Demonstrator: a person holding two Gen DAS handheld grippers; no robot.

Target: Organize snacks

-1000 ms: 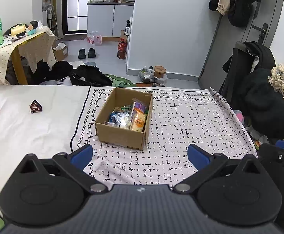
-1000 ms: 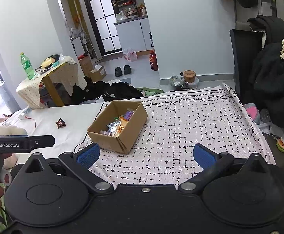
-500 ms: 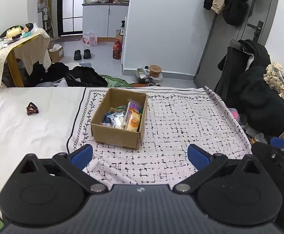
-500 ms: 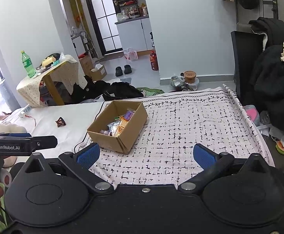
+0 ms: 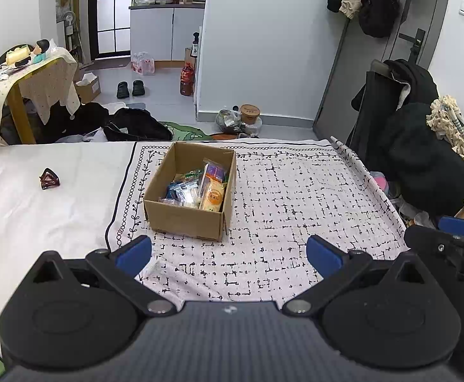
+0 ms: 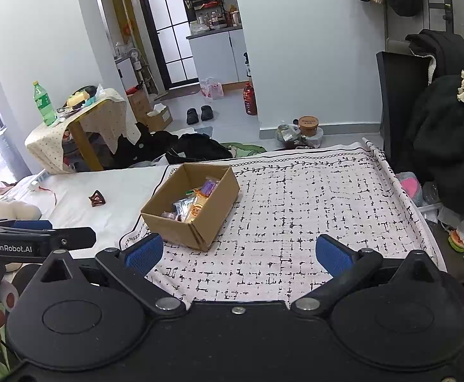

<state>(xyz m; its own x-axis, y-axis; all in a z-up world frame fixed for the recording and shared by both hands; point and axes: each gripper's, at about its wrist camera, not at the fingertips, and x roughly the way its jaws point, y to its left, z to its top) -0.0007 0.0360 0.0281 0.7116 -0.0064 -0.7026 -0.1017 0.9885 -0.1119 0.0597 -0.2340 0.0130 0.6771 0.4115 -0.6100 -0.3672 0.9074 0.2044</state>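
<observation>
Left wrist view: the left gripper hangs over a patterned cloth, its blue-padded jaws spread wide and holding nothing. Ahead, near the cloth's left border, stands an open cardboard box filled with packaged snacks. A small dark hair clip lies well apart on the white sheet.

Right wrist view: the right gripper likewise gapes empty above the cloth. The box sits ahead and to the left, the snacks inside it. The other gripper's arm shows at the left edge.
</observation>
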